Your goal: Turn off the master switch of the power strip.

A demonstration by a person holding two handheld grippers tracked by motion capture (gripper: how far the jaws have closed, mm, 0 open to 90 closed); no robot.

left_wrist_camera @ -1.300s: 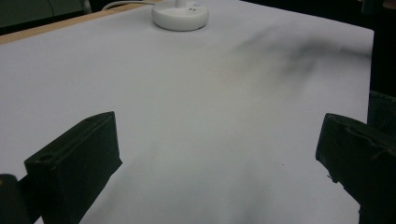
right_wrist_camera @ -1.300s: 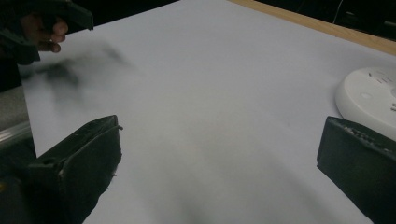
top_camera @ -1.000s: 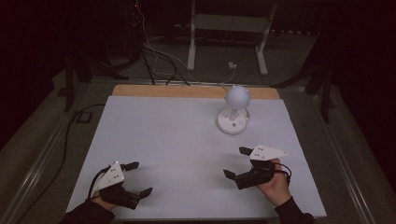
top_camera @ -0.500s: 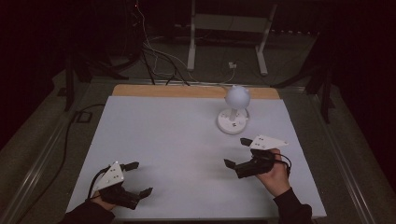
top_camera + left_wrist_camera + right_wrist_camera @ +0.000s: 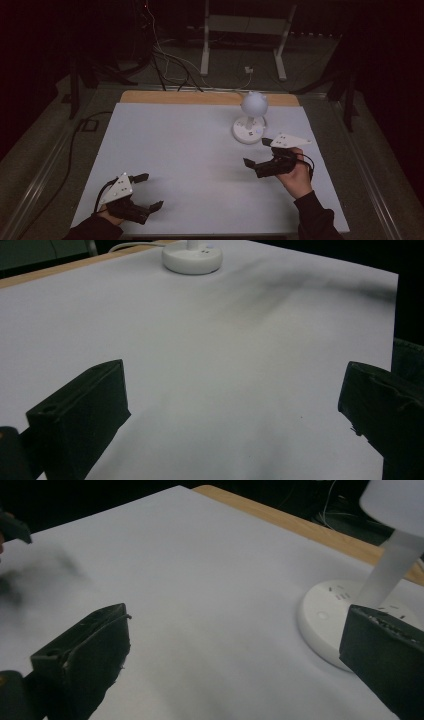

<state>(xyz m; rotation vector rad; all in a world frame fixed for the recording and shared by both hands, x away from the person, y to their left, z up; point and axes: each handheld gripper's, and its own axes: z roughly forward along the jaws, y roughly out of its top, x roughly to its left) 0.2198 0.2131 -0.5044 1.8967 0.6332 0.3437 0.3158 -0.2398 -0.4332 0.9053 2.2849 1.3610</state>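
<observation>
A small white desk lamp (image 5: 250, 120) with a round base and a globe head stands on the white table sheet (image 5: 190, 155), towards the far right. Its base (image 5: 192, 259) sits at the top of the left gripper view, and its stem and base (image 5: 345, 615) fill the right side of the right gripper view. My right gripper (image 5: 257, 152) hovers open just in front of the lamp, with nothing between its jaws. My left gripper (image 5: 150, 191) rests open near the front left edge, also holding nothing.
A wooden strip (image 5: 210, 98) runs along the table's far edge. Behind it are a metal stand (image 5: 242, 30) and loose cables (image 5: 170, 60) on the floor. A dark cable (image 5: 75, 140) trails along the left side.
My right gripper has moved away from the front edge towards the lamp. The left gripper has stayed where it was.
</observation>
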